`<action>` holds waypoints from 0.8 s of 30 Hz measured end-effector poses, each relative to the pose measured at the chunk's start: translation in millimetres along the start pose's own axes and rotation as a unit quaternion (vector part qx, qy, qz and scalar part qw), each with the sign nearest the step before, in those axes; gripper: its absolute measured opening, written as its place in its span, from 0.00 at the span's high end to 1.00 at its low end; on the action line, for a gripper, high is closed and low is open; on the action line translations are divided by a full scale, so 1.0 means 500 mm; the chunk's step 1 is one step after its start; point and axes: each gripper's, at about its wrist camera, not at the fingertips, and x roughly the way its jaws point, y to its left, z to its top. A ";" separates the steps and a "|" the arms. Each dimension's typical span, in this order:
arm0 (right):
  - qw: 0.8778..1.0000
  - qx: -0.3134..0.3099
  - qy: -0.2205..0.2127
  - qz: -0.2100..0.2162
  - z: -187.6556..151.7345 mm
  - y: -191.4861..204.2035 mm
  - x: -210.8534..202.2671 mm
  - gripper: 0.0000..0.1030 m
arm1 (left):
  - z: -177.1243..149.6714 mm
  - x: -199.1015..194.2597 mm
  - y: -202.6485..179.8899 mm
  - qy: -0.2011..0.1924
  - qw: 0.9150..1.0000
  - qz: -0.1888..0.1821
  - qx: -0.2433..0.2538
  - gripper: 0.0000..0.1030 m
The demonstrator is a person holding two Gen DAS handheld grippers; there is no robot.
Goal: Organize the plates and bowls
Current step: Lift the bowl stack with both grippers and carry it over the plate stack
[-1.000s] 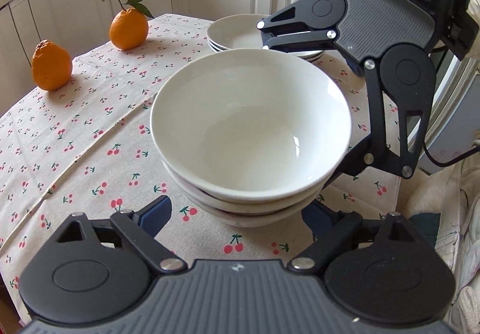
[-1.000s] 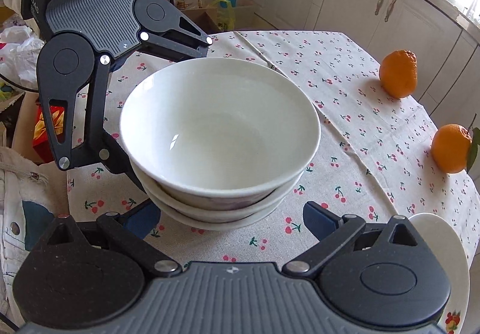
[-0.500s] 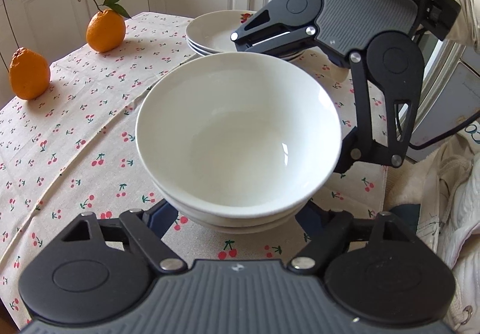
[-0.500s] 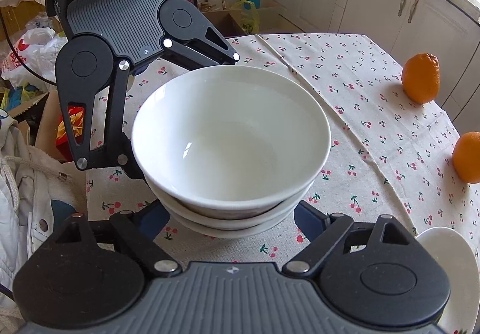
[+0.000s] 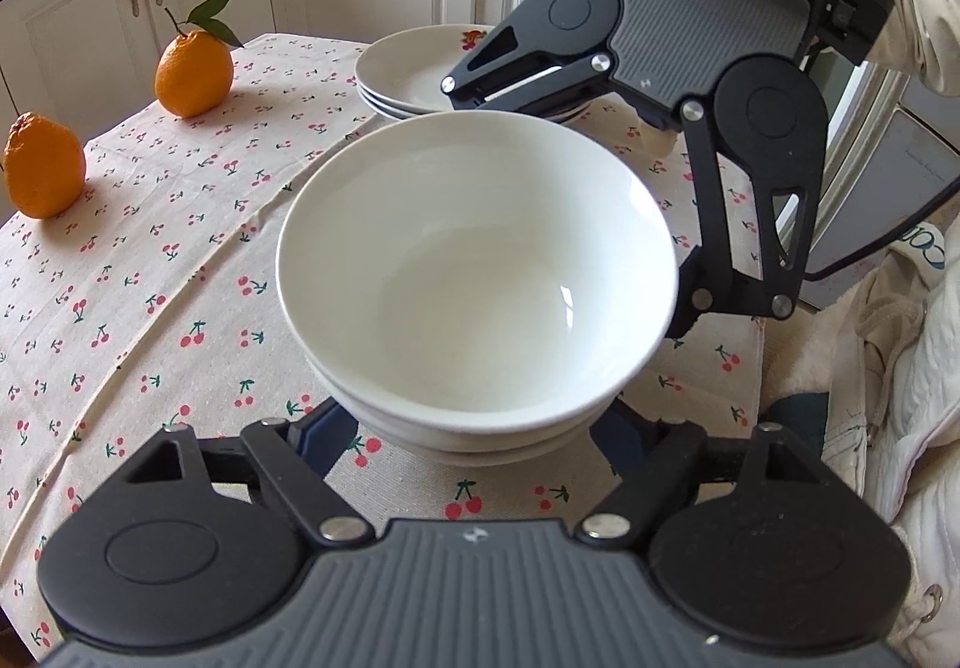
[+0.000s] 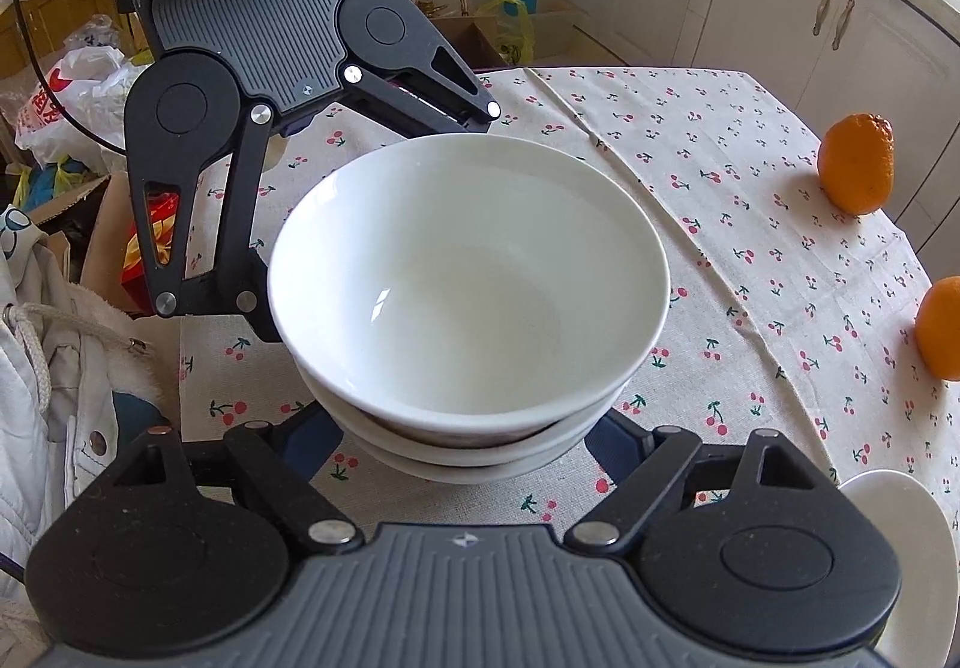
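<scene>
A stack of three white bowls (image 5: 480, 272) stands in the middle of the cherry-print tablecloth (image 5: 150, 278). My left gripper (image 5: 474, 431) reaches it from the near side, and its blue pads (image 5: 327, 428) sit against the bottom bowl. From the opposite side comes my right gripper (image 6: 468, 443); its jaws are closing with the same stack (image 6: 468, 284) between them, pads (image 6: 606, 443) at the lowest bowl. Each view shows the other gripper's fingers (image 5: 528, 68) around the stack's far side. A pile of white plates (image 5: 414, 74) lies behind the bowls.
Two oranges (image 5: 193, 74) (image 5: 42, 167) sit at the cloth's far left. The right wrist view shows a plate rim (image 6: 900, 548) at lower right, and bags and boxes (image 6: 78, 86) on the floor past the table edge. A person's white sleeve (image 5: 918, 8) is at upper right.
Both grippers' jaws have drawn in from wide apart until the blue pads reach the bottom bowl. Both views have tilted slightly; the bowl stack stays in place.
</scene>
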 end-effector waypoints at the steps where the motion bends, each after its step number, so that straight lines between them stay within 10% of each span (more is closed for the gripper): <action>1: 1.000 0.001 0.001 0.000 0.001 0.000 0.000 0.13 | 0.000 0.000 0.000 0.000 1.000 -0.001 0.001 0.19; 24: 1.000 0.011 0.001 0.006 -0.003 -0.016 -0.035 0.13 | 0.041 -0.007 -0.021 -0.006 1.000 0.003 -0.001 0.19</action>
